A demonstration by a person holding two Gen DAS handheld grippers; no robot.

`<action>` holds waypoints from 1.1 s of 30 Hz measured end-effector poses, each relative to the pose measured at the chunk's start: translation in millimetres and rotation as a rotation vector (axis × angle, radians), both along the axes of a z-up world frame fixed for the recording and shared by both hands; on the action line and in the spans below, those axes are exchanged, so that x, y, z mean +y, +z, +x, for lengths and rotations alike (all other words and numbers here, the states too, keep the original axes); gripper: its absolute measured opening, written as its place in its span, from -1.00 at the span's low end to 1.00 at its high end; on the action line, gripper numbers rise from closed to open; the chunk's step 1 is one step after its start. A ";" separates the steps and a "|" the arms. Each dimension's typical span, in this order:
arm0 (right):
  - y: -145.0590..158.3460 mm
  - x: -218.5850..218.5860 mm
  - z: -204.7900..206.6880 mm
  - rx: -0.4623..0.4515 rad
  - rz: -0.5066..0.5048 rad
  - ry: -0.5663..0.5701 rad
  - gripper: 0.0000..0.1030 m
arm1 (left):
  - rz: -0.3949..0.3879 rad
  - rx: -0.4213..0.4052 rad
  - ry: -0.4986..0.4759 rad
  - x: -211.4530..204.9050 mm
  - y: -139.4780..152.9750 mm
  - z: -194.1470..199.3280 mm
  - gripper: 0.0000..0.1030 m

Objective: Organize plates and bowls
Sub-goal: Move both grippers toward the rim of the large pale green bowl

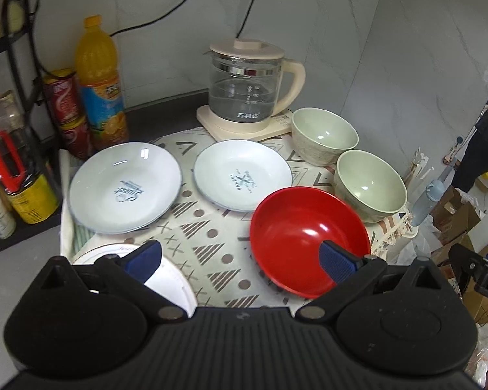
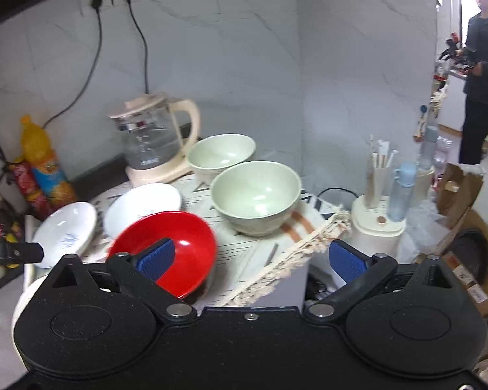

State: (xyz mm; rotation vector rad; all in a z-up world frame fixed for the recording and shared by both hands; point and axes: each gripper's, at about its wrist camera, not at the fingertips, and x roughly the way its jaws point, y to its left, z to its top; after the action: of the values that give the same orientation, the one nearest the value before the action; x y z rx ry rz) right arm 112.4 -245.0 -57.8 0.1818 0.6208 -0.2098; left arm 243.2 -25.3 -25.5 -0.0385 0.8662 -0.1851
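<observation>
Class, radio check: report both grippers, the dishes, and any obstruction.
Left gripper open, right gripper open, both empty. Red bowl, two green bowls, two white plates unstacked on cloth. Kettle behind, nothing blocking.

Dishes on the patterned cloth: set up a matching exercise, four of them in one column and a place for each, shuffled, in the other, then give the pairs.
Things:
1. red bowl
2. "Sweet" plate
3. "Bakery" plate
4. far green bowl

Places:
A. right beside the kettle base
B. nearest the orange drink bottle
C. middle of the cloth, between the other plate and the green bowls
D. front right, closest to the left gripper

Pairs: 1-D, 2-B, 3-C, 4-A
</observation>
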 end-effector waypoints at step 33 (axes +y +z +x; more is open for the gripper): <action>-58.9 -102.4 146.7 0.152 0.110 0.043 0.42 | -0.008 0.099 -0.027 -133.5 -48.2 142.7 0.82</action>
State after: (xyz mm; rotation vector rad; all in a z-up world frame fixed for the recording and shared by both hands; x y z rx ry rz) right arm 259.1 -347.4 -116.7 0.2596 0.7876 -0.1494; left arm 385.8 -158.7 -73.7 -0.0440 0.9648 -0.2136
